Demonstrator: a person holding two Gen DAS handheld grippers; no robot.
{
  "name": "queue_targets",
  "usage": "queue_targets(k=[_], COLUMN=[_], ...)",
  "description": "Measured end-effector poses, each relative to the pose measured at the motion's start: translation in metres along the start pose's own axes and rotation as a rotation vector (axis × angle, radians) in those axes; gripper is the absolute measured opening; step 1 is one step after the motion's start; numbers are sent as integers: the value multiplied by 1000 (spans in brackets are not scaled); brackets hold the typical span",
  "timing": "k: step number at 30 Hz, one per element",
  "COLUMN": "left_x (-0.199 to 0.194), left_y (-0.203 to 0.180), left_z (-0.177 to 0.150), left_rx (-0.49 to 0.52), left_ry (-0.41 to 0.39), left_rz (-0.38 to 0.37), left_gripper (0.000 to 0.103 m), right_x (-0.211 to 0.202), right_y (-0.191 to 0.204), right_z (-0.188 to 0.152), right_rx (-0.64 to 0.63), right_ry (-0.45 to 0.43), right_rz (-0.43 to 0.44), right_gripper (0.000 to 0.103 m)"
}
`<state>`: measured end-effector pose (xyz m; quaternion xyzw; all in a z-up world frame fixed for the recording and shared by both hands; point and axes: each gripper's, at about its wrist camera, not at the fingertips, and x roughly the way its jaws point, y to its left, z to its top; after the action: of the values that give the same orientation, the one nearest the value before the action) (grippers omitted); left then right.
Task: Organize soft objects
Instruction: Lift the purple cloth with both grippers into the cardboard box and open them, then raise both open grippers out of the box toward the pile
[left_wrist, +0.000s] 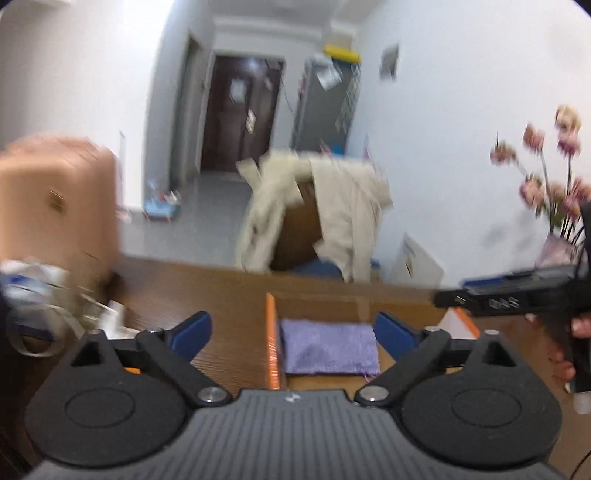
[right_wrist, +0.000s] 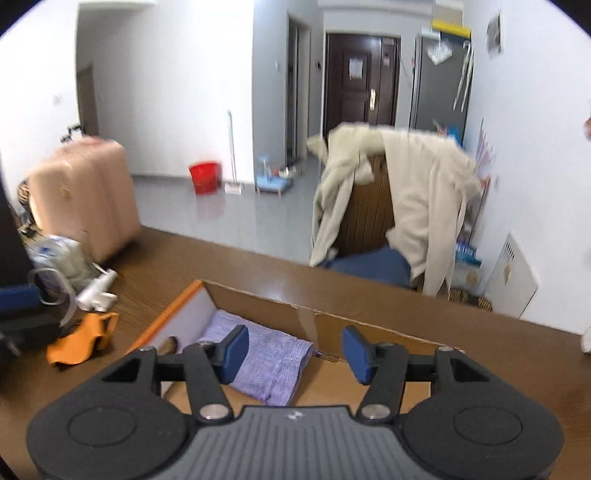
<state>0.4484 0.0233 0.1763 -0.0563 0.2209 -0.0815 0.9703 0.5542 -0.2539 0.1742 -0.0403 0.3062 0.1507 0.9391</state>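
Observation:
A folded purple towel (left_wrist: 328, 347) lies flat inside an open cardboard box (left_wrist: 272, 343) on the brown table. My left gripper (left_wrist: 293, 328) hangs just above the towel, open wide, its blue pads either side and clear of it. In the right wrist view the same purple towel (right_wrist: 269, 365) lies at the box's left end, by the orange-edged flap (right_wrist: 177, 306). My right gripper (right_wrist: 295, 354) hovers over the box (right_wrist: 369, 332), open, with nothing between its pads. An orange soft item (right_wrist: 83, 339) lies crumpled on the table left of the box.
A white handheld device (right_wrist: 98, 290) and a bag of clutter (right_wrist: 62, 258) sit on the table's left. A chair draped with a beige coat (right_wrist: 417, 199) stands beyond the far edge. A pink suitcase (right_wrist: 88, 195) stands on the floor; flowers (left_wrist: 554, 177) stand at the right.

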Motion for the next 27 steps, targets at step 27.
queue_targets(k=[27], left_x=[-271], left_y=[-43], left_z=[-203], left_rx=[83], left_ry=[-273], left_rz=[4], left_gripper=[103], right_x=[-322], right_y=[62], right_z=[-284], right_rx=[-97], right_ry=[-420], right_rz=[-53], right_gripper=[91])
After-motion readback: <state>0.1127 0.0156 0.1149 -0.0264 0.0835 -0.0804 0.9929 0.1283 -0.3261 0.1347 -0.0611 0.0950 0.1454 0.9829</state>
